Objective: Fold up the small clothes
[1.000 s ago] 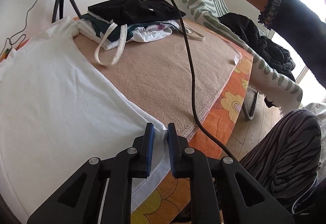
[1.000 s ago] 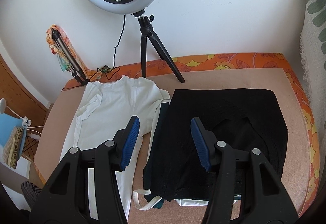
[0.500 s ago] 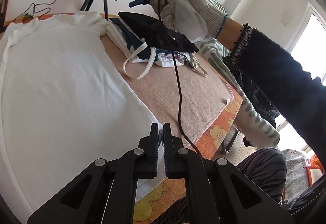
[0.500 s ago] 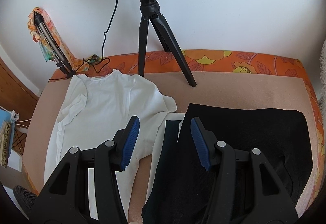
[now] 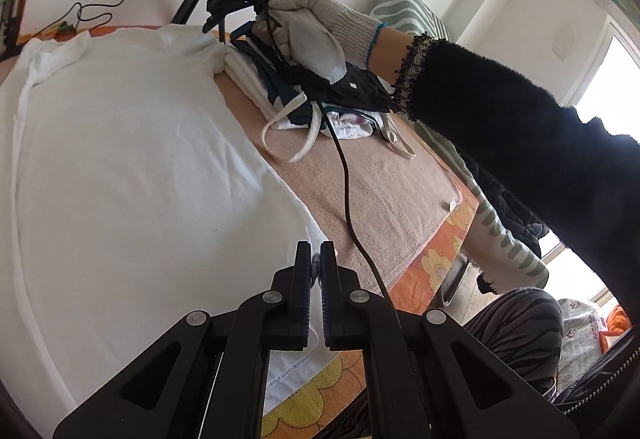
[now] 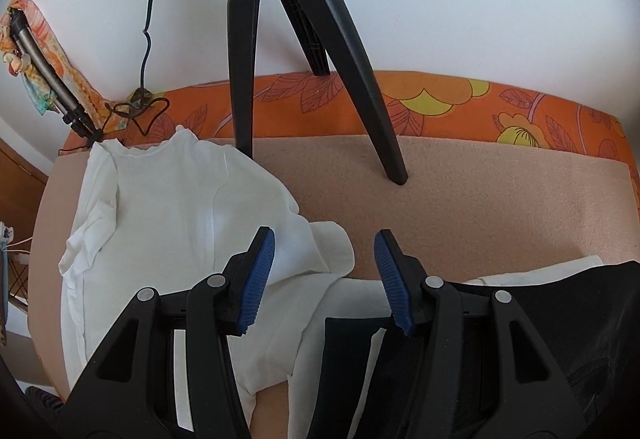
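A white shirt [image 5: 120, 179] lies spread flat on the beige blanket [image 5: 380, 199]. My left gripper [image 5: 316, 263] is shut on the shirt's near hem corner. In the right wrist view the shirt's upper part [image 6: 180, 223] lies at left, its sleeve reaching toward a stack of folded clothes [image 6: 560, 319] topped by a black garment. My right gripper [image 6: 324, 271] is open and empty, hovering over the shirt's sleeve by the stack's far edge. It also shows in the left wrist view [image 5: 240, 3], held in a gloved hand above the stack [image 5: 320, 95].
A ring-light tripod [image 6: 304, 39] stands on the blanket just beyond my right gripper. A second small tripod [image 6: 48, 79] with a patterned cloth leans at the far left wall. The orange floral cover [image 6: 480, 107] edges the bed. A striped cushion [image 5: 408, 7] lies at right.
My left gripper has closed on the shirt's hem. My right gripper has moved forward and down over the stack toward the shirt's sleeve, still open.
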A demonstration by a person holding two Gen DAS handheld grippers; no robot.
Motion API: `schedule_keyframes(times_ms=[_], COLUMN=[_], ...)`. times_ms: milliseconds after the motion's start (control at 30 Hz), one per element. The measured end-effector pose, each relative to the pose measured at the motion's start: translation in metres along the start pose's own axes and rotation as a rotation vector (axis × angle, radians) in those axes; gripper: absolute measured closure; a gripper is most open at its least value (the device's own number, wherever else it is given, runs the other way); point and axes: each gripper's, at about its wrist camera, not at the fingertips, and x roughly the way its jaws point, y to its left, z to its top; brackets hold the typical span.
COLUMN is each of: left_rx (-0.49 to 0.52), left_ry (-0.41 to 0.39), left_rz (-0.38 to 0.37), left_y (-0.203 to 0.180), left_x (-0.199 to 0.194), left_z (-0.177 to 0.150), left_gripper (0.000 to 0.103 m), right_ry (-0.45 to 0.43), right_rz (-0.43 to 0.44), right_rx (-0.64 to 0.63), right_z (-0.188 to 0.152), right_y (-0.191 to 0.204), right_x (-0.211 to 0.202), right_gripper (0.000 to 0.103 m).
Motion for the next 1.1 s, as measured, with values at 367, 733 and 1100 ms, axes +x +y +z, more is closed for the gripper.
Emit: schedule_keyframes(times_ms=[367, 733, 1100], left_rx=[-0.034, -0.066, -0.116], left_ry=[-0.018, -0.076, -0.131], left_rz=[-0.017, -0.027, -0.008], left_y=[0.012, 0.025, 0.045], left_x=[-0.006, -0.024, -0.064], left_z=[-0.004, -0.013, -0.036], left_gripper=[0.100, 0.100, 0.100], right_ry=[0.086, 0.053, 0.058], right_rz=[-0.039, -0.116, -0.251], right_rx=[-0.071, -0.043, -0.182], right_z=[-0.001, 0.013, 0.024], right_y=[0.021, 0.052, 0.157], right_x=[0.032, 0.001, -0.017], right_gripper=[0.089, 0.096, 0.096])
